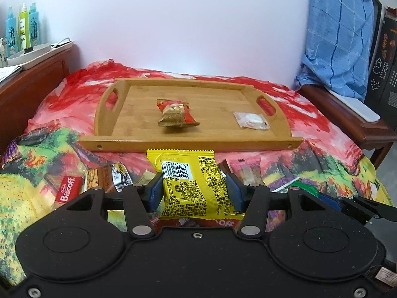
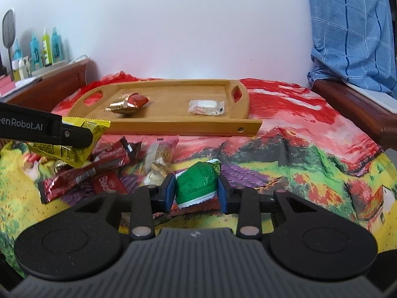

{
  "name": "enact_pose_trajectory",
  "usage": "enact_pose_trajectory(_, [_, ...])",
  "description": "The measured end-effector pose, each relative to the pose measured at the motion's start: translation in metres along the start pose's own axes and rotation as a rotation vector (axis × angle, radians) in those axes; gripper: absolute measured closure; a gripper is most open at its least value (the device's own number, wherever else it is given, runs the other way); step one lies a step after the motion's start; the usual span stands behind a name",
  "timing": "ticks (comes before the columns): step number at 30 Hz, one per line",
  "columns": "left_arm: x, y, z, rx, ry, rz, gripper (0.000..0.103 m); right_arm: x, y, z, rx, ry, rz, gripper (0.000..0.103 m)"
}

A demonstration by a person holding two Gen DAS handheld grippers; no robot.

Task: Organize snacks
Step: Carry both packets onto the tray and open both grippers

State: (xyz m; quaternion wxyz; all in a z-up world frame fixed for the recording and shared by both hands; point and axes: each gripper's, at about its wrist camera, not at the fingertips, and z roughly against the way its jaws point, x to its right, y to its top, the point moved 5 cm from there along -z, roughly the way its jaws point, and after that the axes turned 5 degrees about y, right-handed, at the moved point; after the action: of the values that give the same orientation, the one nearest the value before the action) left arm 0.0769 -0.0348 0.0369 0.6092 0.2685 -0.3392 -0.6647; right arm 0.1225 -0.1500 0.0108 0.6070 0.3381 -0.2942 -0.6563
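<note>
A wooden tray (image 1: 139,114) lies on the bed ahead, also in the right wrist view (image 2: 171,124). On it are a red-gold snack (image 1: 175,113) (image 2: 129,102) and a clear white packet (image 1: 251,120) (image 2: 206,106). My left gripper (image 1: 194,186) is shut on a yellow snack packet (image 1: 191,186), held above the bed short of the tray; the packet also shows in the right wrist view (image 2: 74,141). My right gripper (image 2: 196,191) is shut on a green snack packet (image 2: 196,183), low over the bedspread.
A pile of snacks lies on the colourful bedspread: Biscoff packets (image 1: 67,192) (image 2: 109,183), dark red bars (image 2: 67,181), a pale packet (image 2: 158,159). A wooden headboard shelf with bottles (image 1: 22,29) stands left. A chair with blue cloth (image 1: 340,49) stands right.
</note>
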Motion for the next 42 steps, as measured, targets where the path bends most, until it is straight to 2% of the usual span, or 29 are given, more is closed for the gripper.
enact_pose_trajectory(8, [-0.011,0.019,-0.007,0.014,0.0,0.009,0.052,0.021,0.025,0.003,0.066,0.026,-0.097,0.064])
enact_pose_trajectory(23, [-0.042,0.084,-0.048,0.059,0.043,0.048,0.052,0.061,0.096,-0.053,0.161,0.083,-0.192,0.064])
enact_pose_trajectory(31, [-0.062,0.109,-0.091,0.062,0.065,0.076,0.052,0.065,0.118,-0.093,0.151,0.114,-0.132,0.064])
enact_pose_trajectory(42, [-0.065,0.103,-0.142,0.015,0.076,0.037,0.052,0.065,0.125,-0.15,0.085,0.13,-0.135,0.063])
